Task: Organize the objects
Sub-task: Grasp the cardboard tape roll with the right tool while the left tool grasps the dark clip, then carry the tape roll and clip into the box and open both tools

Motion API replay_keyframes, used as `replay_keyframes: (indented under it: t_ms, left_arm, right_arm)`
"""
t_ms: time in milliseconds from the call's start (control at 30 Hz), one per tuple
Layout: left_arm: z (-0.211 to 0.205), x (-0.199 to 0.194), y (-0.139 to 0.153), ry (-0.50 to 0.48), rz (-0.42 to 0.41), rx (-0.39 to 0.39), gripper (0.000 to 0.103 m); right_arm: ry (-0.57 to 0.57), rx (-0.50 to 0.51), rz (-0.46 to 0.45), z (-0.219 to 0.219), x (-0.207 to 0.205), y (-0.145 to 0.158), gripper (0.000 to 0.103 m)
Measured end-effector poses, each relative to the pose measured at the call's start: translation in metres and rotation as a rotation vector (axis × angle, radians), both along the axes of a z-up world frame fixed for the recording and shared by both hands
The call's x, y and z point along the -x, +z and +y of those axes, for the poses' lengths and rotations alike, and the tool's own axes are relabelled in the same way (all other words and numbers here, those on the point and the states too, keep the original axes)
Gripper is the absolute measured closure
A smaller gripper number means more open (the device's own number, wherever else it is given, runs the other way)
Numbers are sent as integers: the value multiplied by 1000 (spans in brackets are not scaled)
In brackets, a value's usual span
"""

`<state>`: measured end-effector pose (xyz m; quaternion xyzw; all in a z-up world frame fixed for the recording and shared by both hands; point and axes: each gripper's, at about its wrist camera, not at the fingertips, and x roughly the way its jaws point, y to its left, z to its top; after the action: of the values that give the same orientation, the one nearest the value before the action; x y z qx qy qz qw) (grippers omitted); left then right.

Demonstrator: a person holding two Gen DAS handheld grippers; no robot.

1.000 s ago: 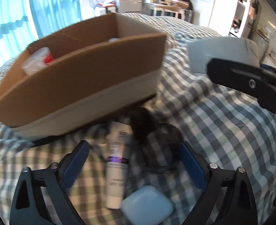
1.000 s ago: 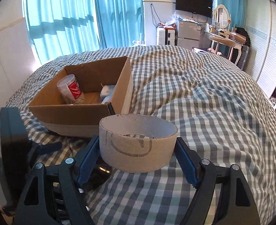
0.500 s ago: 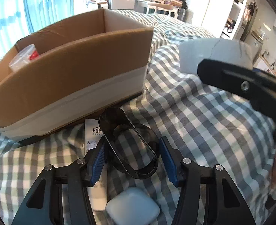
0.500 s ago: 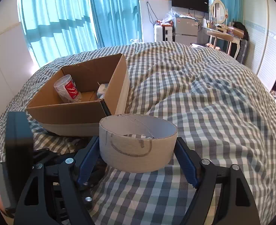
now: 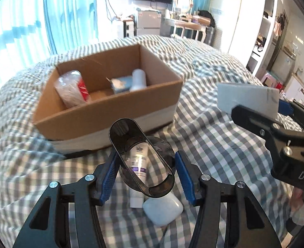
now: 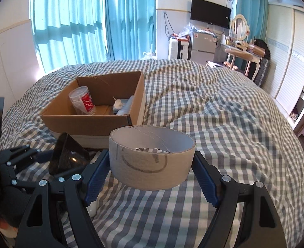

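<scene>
My left gripper (image 5: 145, 174) is shut on a dark see-through plastic scoop (image 5: 140, 157) and holds it above the bed, in front of the open cardboard box (image 5: 110, 111). My right gripper (image 6: 152, 174) is shut on a wide roll of tape (image 6: 152, 157), held in the air right of the box (image 6: 85, 122); the roll also shows in the left wrist view (image 5: 248, 98). The scoop shows at the left of the right wrist view (image 6: 68, 157). A white tube (image 5: 138, 165) and a pale blue case (image 5: 163, 208) lie on the bed under the scoop.
The box holds a plastic cup with a red label (image 5: 73, 88), a white bottle (image 5: 139, 79) and a blue packet (image 5: 121, 83). The checked bedspread (image 6: 224, 124) spreads right of the box. Curtains, a fridge and a dressing table stand behind the bed.
My left gripper closed on the scoop and lifted it off the bed, so the box's inside now shows. My right gripper held the tape roll nearly still.
</scene>
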<state>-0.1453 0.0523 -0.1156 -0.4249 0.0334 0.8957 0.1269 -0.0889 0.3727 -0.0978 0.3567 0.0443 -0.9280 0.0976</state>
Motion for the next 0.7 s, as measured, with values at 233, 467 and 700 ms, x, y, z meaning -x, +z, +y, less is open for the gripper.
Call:
replay_keyframes:
  t_ms: [233, 467, 700]
  left_arm:
    - [-14, -24, 30, 36, 88, -3, 47]
    - [-36, -47, 63, 84, 166, -3, 47]
    - [-53, -55, 83, 111, 219, -5, 47]
  right_arm:
    - [25, -12, 72, -12, -27, 28, 24]
    - [51, -27, 145, -28, -54, 58, 24]
    - [80, -42, 190, -44, -66, 77, 24]
